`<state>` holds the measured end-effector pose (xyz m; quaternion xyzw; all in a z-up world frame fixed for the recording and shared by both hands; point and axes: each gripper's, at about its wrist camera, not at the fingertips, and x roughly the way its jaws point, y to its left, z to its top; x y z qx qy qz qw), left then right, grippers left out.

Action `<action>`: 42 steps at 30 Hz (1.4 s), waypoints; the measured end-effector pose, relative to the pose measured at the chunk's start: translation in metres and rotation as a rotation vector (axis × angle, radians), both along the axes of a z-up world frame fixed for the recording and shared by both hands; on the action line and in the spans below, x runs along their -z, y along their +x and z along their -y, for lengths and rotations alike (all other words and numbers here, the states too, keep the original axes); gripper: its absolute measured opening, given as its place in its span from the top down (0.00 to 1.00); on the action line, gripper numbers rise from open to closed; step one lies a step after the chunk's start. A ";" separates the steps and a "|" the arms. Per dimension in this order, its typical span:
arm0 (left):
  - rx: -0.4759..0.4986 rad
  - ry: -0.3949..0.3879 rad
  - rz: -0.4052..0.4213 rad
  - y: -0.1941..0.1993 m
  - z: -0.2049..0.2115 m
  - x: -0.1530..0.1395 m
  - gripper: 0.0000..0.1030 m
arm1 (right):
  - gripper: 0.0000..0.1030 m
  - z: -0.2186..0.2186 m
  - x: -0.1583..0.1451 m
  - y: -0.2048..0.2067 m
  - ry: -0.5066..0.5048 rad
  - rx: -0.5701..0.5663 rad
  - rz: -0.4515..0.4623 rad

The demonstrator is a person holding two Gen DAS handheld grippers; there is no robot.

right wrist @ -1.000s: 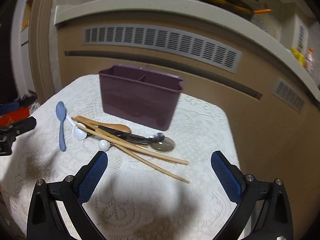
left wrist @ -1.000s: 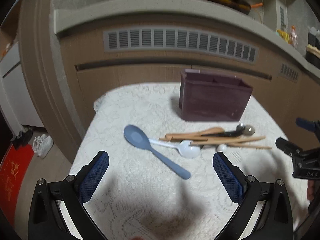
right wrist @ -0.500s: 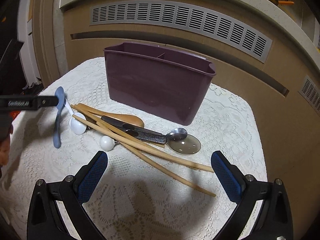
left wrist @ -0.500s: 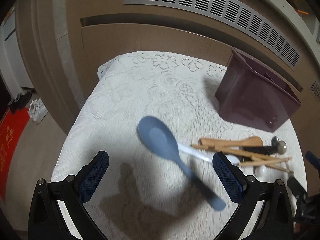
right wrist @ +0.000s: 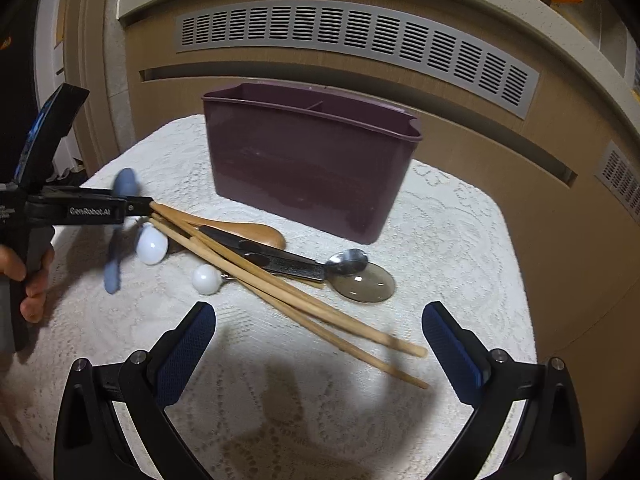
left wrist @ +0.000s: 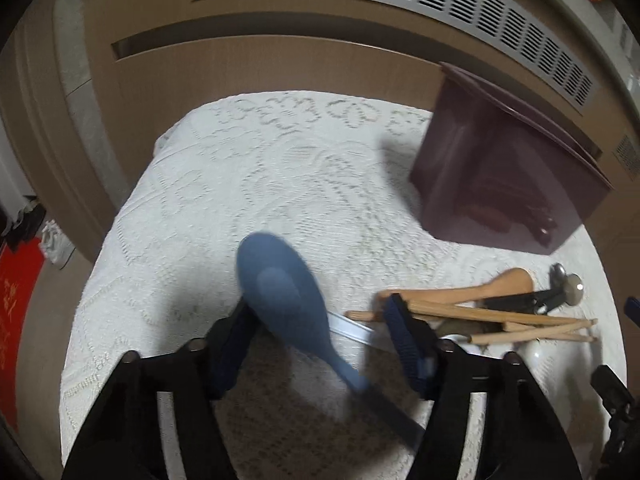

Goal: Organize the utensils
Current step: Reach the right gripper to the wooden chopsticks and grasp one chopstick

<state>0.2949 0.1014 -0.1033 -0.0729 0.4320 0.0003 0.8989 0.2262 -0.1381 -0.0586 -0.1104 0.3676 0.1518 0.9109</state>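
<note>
A blue plastic spoon [left wrist: 280,296] lies blurred on the lace-covered table [left wrist: 248,184], its bowl between the jaws of my left gripper [left wrist: 320,308]. Those jaws are closing: the left pad is at the bowl's edge and the right pad [left wrist: 404,332] stands clear of it. In the right wrist view the left gripper [right wrist: 140,206] reaches in from the left over the blue spoon [right wrist: 114,264]. My right gripper [right wrist: 316,308] hangs open and empty above the near ends of the wooden chopsticks [right wrist: 304,300]. The purple two-part caddy [right wrist: 312,168] stands behind the pile.
The pile also holds a wooden spoon [right wrist: 248,232], a black-handled metal spoon [right wrist: 348,260], a round glass disc [right wrist: 364,282] and white spoons [right wrist: 152,244]. A cabinet front with a vent grille [right wrist: 360,36] rises right behind the table. A hand [right wrist: 32,280] grips the left tool.
My left gripper has come forward and down over the blue spoon, and its jaws have narrowed around the bowl. The right gripper has sunk a little toward the chopsticks.
</note>
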 end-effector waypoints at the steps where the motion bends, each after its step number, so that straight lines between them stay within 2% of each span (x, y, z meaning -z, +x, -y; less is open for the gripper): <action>1: 0.021 -0.012 0.005 -0.001 0.001 0.000 0.55 | 0.00 -0.002 -0.001 0.000 0.008 -0.008 -0.007; 2: 0.029 -0.021 0.009 -0.001 0.001 0.000 0.64 | 0.00 -0.004 -0.002 0.000 0.015 -0.014 -0.012; 4: 0.035 -0.029 0.014 -0.004 0.000 -0.001 0.71 | 0.00 -0.008 -0.003 -0.002 0.020 -0.017 -0.013; 8: 0.053 -0.029 0.016 -0.011 -0.003 -0.001 0.72 | 0.00 -0.016 -0.006 -0.006 0.000 -0.034 -0.010; 13: 0.077 -0.087 0.020 -0.029 -0.004 -0.010 0.73 | 0.02 -0.020 -0.005 -0.009 -0.020 -0.049 -0.015; 15: 0.096 -0.096 0.042 -0.042 -0.001 -0.020 0.73 | 0.12 -0.023 -0.005 -0.008 -0.028 -0.072 -0.029; 17: 0.118 -0.097 0.068 -0.056 0.003 -0.030 0.73 | 0.41 -0.027 -0.004 -0.007 -0.048 -0.114 -0.048; 18: 0.132 -0.106 0.076 -0.063 0.005 -0.033 0.76 | 0.48 -0.029 -0.003 -0.005 -0.063 -0.141 -0.065; 20: 0.157 -0.123 0.079 -0.073 0.009 -0.037 0.79 | 0.74 -0.032 0.000 0.002 -0.061 -0.192 -0.117; 22: 0.178 -0.144 0.076 -0.080 0.013 -0.039 0.79 | 0.86 -0.032 0.005 0.014 -0.037 -0.232 -0.184; 24: 0.190 -0.159 0.080 -0.086 0.017 -0.040 0.79 | 0.87 -0.034 0.009 0.024 -0.054 -0.236 -0.206; 28: 0.192 -0.139 0.080 -0.088 0.018 -0.038 0.79 | 0.88 -0.039 0.010 0.036 -0.138 -0.230 -0.174; 33: 0.106 -0.210 0.025 -0.082 -0.008 -0.033 0.78 | 0.88 -0.052 0.004 0.041 -0.184 -0.318 -0.162; 36: 0.057 -0.223 -0.012 -0.082 -0.021 -0.029 0.71 | 0.88 -0.060 0.008 0.044 -0.223 -0.373 -0.188; 38: 0.039 -0.228 -0.033 -0.083 -0.025 -0.024 0.62 | 0.76 -0.061 0.012 0.049 -0.234 -0.393 -0.196; 42: 0.042 -0.237 -0.072 -0.083 -0.021 -0.017 0.51 | 0.79 -0.058 0.019 0.060 -0.220 -0.365 -0.230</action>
